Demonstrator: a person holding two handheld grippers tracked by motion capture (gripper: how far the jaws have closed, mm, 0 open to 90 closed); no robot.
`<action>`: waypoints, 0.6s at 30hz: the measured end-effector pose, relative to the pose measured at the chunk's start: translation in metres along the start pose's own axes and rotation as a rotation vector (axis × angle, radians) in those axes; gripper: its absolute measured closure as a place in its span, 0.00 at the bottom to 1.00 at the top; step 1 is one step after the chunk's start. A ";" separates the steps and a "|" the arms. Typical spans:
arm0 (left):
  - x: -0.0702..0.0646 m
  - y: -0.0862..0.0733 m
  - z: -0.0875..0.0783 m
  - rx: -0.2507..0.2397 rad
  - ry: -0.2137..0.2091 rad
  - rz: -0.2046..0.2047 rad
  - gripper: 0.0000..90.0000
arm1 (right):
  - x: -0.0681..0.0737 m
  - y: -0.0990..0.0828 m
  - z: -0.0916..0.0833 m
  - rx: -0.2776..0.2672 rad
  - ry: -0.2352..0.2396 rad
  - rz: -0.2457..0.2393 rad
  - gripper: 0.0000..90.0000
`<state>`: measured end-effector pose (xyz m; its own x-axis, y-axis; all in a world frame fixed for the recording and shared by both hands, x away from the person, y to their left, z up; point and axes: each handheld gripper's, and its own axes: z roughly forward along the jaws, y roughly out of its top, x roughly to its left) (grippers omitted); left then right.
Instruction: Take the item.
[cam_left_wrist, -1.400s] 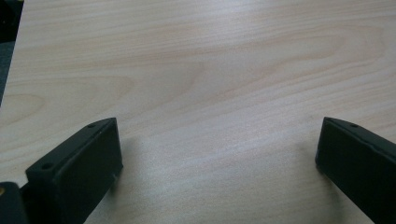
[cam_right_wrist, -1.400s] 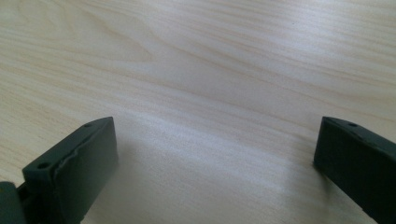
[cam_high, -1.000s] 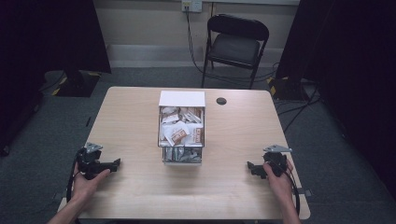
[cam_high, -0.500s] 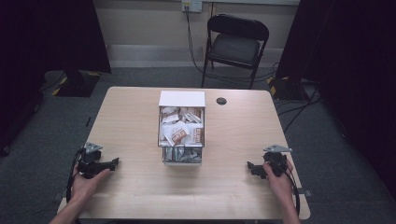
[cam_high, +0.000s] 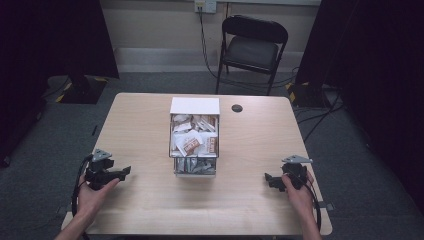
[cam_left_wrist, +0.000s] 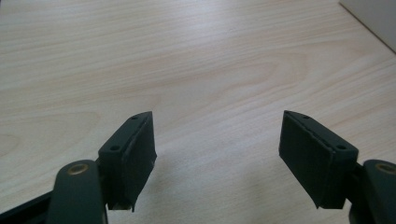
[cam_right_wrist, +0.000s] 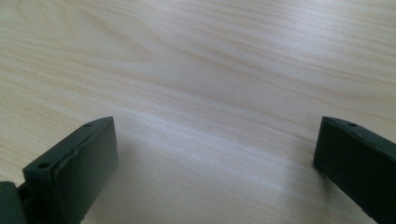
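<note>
My left gripper (cam_high: 123, 172) has just been closing partway on nothing (right gripper (cam_high: 270, 179) wide, empty), both well short of the packet box (cam_high: 195, 131).

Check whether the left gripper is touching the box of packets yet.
Apart. The high view shows the left gripper near the table's left edge, bare wood between it and the box of packets. Its jaws have just been closing, nothing between them.

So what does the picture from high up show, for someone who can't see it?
A clear box full of small paper packets sits mid-table on a pale wooden table. A person's hands rest at the near edge, each holding a black claw: left claw, right claw, both empty. A black folding chair stands behind.
</note>
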<state>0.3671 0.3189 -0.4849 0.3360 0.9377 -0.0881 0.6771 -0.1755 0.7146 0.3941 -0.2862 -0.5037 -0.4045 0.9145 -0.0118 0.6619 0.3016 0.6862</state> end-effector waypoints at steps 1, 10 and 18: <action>0.000 0.001 -0.001 -0.001 -0.002 -0.005 0.33 | 0.000 0.000 0.000 0.000 0.000 0.000 0.00; 0.001 0.005 -0.013 -0.015 -0.102 -0.077 0.43 | 0.000 0.000 0.000 0.000 0.000 0.000 0.00; -0.005 0.011 -0.023 -0.084 -0.208 -0.090 0.45 | 0.000 0.000 0.000 0.000 0.000 0.000 0.00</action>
<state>0.3582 0.3188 -0.4604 0.4104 0.8650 -0.2888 0.6568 -0.0607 0.7516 0.3941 -0.2862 -0.5037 -0.4045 0.9145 -0.0116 0.6620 0.3015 0.6862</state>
